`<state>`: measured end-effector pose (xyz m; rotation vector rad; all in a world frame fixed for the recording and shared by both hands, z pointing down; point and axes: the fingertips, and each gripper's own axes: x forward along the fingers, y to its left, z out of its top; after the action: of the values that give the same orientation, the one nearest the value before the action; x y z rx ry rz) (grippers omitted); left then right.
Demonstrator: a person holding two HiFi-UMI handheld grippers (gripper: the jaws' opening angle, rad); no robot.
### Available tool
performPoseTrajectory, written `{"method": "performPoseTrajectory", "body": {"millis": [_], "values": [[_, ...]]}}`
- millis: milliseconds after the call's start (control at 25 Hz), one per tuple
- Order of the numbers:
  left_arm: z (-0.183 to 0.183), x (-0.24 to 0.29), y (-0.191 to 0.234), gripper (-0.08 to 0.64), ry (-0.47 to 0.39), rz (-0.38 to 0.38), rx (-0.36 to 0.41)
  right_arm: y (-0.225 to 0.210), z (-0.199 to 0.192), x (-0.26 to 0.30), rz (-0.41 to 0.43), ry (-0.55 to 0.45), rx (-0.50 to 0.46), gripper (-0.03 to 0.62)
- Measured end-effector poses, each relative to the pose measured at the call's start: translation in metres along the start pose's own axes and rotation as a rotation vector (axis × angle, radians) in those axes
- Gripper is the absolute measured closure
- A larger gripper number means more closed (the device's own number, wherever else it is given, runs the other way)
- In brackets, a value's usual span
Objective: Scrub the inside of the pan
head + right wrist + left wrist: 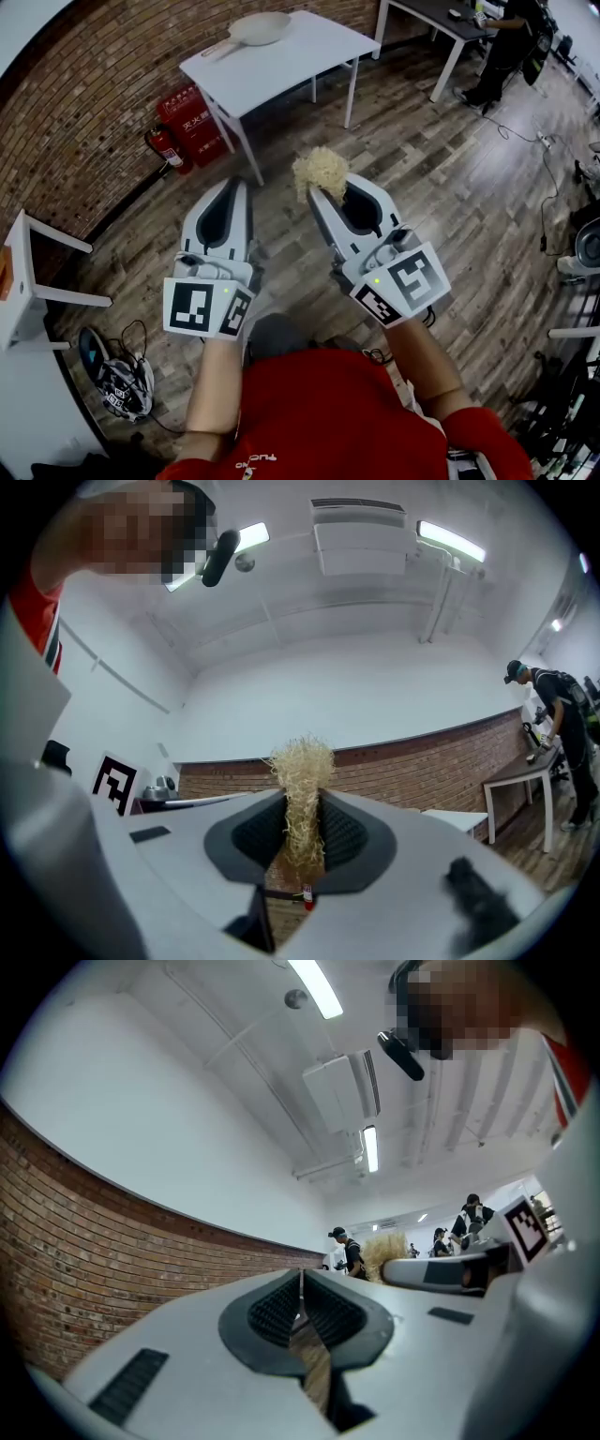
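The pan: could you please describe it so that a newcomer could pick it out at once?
Follow the brick wall to the white table beside the red fire extinguisher. The pan lies at that table's far end. It is the only thing on it: pale, round, with a handle pointing left in the head view.

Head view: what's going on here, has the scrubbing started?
Not yet. A person in a red top holds both grippers over the wooden floor. The right gripper is shut on a pale straw-coloured fibre scrubber; the left gripper is shut and empty. The beige round pan lies on the white table ahead by the brick wall, well clear of both grippers.
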<state>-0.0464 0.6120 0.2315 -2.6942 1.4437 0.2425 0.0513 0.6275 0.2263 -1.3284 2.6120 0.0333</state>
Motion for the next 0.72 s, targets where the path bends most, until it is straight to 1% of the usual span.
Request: {"method": "performPoseTrajectory", "body": {"millis": [160, 320, 560, 720], "values": [[0.0, 0.022, 0.011, 0.537, 0.001, 0.012, 0.013, -0.029, -0.004, 0.011, -0.019, 0.006, 0.017, 0.505], [-0.008, 0.051, 0.031, 0.537, -0.002, 0.012, 0.021, -0.058, -0.008, 0.035, -0.035, -0.005, 0.031, 0.505], [-0.025, 0.115, 0.085, 0.537, -0.011, 0.01, 0.008, -0.1, -0.02, 0.098, -0.048, 0.009, 0.004, 0.505], [-0.03, 0.169, 0.13, 0.537, -0.025, 0.004, 0.03, -0.137, -0.025, 0.155, -0.066, 0.013, -0.017, 0.505]]}}
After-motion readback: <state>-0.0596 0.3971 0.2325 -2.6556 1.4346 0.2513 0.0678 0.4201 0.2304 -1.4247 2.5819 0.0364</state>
